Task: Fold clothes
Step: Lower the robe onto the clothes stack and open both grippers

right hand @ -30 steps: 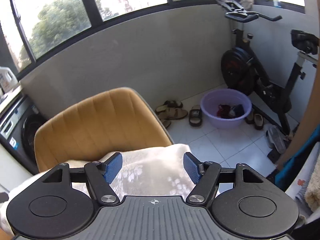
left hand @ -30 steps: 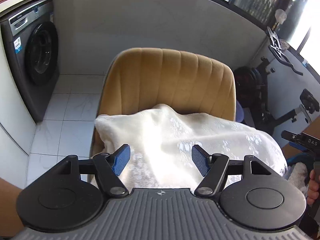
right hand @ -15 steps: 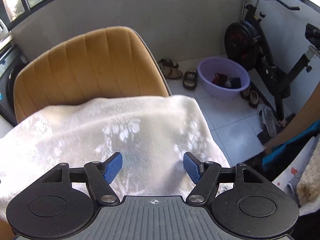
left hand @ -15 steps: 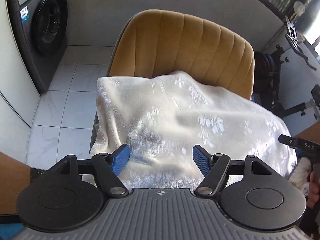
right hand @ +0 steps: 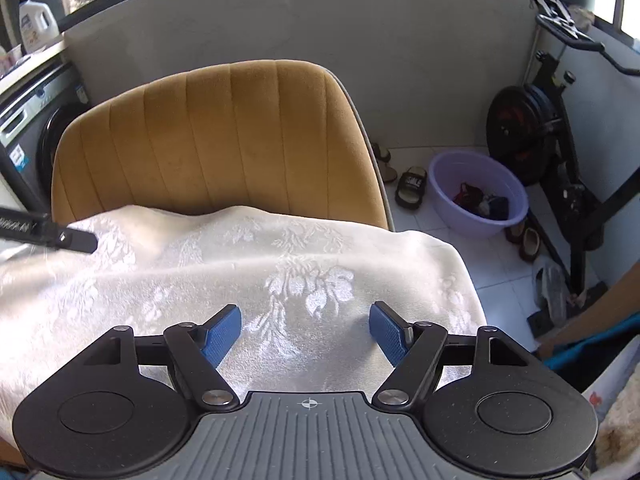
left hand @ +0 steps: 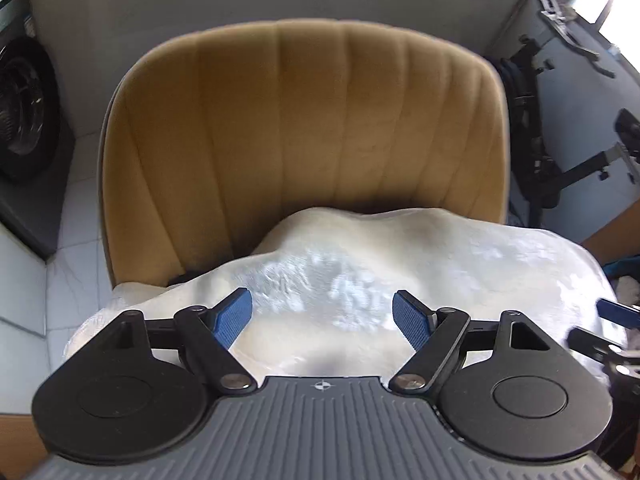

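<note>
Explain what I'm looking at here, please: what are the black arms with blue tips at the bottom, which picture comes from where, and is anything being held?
Each picture comes from a camera mounted on a hand-held tool that a person carries, one in each hand, looking forward along its two fingers. The black arms with blue pads are those fingers.

In the left camera's picture, the left claw is over a cream patterned cloth draped on a mustard chair. Its jaws are opening and no cloth is pinched.

In the right camera's picture, the right claw is over the same cloth, also opening and holding nothing. To the right, a purple basin of clothes sits on the floor beside an exercise bike. A washing machine is at the left.
</note>
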A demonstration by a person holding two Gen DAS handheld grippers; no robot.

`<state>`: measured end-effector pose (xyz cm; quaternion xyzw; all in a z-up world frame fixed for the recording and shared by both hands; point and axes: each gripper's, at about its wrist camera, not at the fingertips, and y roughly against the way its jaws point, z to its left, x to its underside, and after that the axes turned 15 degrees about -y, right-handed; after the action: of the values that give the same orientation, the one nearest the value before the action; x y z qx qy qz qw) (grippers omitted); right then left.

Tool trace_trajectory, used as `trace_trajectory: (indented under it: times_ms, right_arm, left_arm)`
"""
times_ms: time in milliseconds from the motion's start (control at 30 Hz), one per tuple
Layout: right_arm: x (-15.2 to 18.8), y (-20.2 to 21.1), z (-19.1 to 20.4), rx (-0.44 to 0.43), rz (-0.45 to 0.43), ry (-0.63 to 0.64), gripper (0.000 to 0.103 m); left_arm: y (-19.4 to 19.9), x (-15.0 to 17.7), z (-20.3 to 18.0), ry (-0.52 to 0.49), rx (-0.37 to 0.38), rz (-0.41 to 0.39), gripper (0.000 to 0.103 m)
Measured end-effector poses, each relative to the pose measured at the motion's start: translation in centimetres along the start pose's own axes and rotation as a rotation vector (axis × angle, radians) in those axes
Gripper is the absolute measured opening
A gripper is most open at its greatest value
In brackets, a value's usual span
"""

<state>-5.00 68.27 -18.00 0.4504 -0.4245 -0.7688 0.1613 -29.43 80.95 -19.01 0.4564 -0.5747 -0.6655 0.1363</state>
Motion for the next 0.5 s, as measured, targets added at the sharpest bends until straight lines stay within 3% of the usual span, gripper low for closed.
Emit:
trace_trajectory:
  times_ms: [100,200,333,433,500]
  right_arm:
    - [0.1,-0.5,-0.2,-0.008,0.014,-0.004,0.071]
    - [-0.2,-0.8,-0.8,-0.01,0.019,-0.044,0.075]
    - [-1.1,0.1,-1.5,-0.012,0.002,-0.098,0.074]
    - [-1.6,1.9,-1.5,-0.04,-0.025,-0.1,0.075]
    - [-1.4,2.2,-1.2,-0.032,-0.017,-0.065,0.077]
  left_arm:
    - [-2.3,1.1,2.2,0.12,0.012,0.061,0.076]
    - [-1.4,1.4,0.9,0.041,-0.028,0.042,0.076]
    - [2.6,1.7,-0.3,0.056,-0.071,-0.009,0.076]
    - [6.4,3.3,-2.2,0.013,-0.16,-0.035,0.081]
    - [8.1,5.1,-3.1,0.033,-0.149,-0.048,0.081]
